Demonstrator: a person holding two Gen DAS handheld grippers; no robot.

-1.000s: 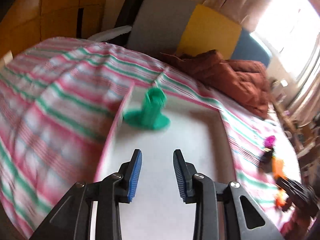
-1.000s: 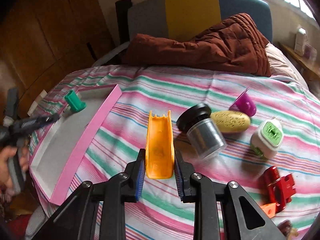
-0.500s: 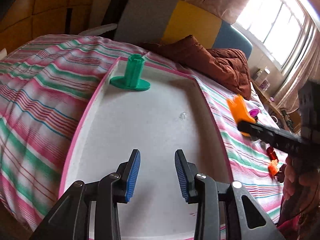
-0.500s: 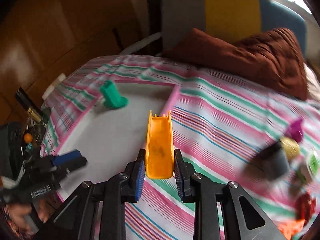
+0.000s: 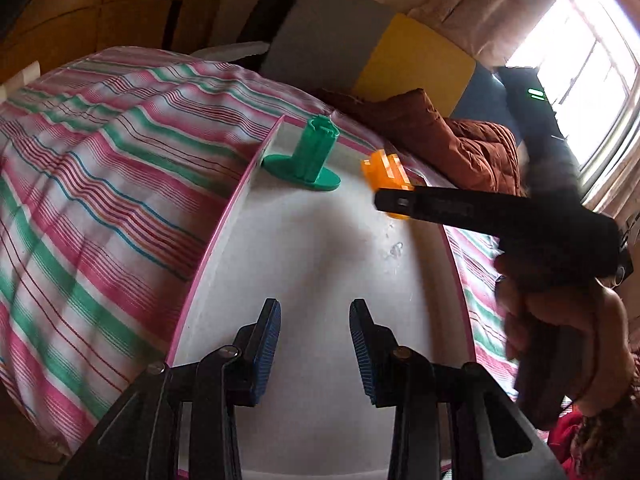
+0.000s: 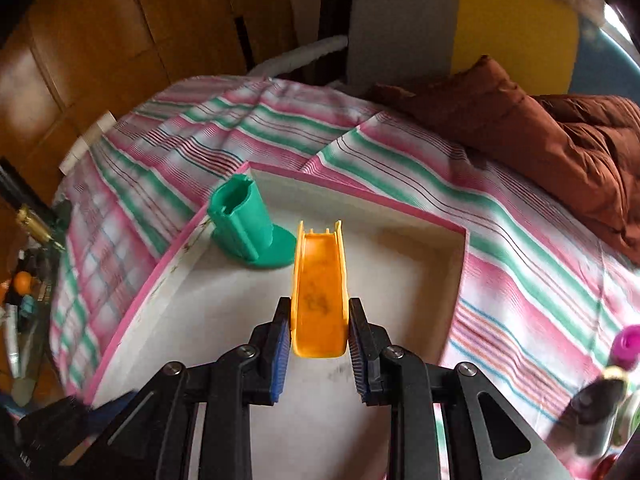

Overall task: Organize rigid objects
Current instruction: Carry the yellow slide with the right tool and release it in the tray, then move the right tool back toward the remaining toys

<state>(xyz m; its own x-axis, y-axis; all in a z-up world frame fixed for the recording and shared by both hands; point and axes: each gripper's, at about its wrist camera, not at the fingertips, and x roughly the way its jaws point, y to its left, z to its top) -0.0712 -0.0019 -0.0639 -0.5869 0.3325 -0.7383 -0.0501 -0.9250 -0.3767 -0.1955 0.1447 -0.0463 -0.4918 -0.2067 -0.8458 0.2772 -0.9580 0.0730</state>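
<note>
A white tray with a pink rim (image 5: 224, 240) (image 6: 352, 190) lies on the striped bedspread. A green stand (image 5: 312, 156) (image 6: 248, 228) sits upright in its far left corner. My right gripper (image 6: 319, 330) is shut on an orange toy slide (image 6: 320, 292), holding it above the tray floor just right of the green stand. In the left wrist view the slide (image 5: 386, 170) shows past the right gripper's black finger (image 5: 440, 204), held by a hand (image 5: 560, 320). My left gripper (image 5: 314, 344) hovers open over the tray's near part, with nothing between its fingers.
A brown quilt (image 6: 560, 140) lies at the bed's far right, in front of a grey and yellow headboard (image 6: 460, 20). A magenta object (image 6: 626, 344) and other small items lie on the bedspread right of the tray. Wooden cupboards (image 6: 100, 40) stand at the left.
My right gripper has carried the orange slide leftward from the bedspread to over the tray, beside the green stand. My left gripper has drifted a little over the tray, still open.
</note>
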